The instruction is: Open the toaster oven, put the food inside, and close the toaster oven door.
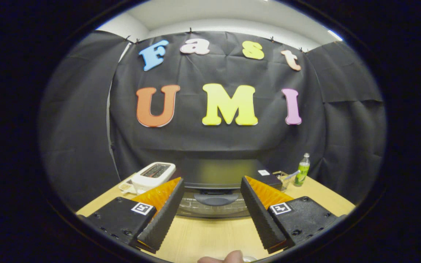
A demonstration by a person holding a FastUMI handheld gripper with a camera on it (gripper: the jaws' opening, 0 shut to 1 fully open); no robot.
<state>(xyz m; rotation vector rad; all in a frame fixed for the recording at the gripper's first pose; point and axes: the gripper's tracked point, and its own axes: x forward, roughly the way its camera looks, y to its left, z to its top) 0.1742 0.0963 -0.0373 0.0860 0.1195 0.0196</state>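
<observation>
A black toaster oven stands on the wooden table against the booth's back wall. Its glass door is upright and closed, with a dark curved handle at its top edge. My gripper hovers above the table in front of the oven, fingers wide apart with nothing between them. The handle sits just beyond the fingertips, centred in the gap. A fingertip of a person shows at the table's near edge.
A white pop-up toaster stands to the left of the oven. On the right of it are a clear glass with a straw and a green bottle. Bare tabletop lies below the fingers.
</observation>
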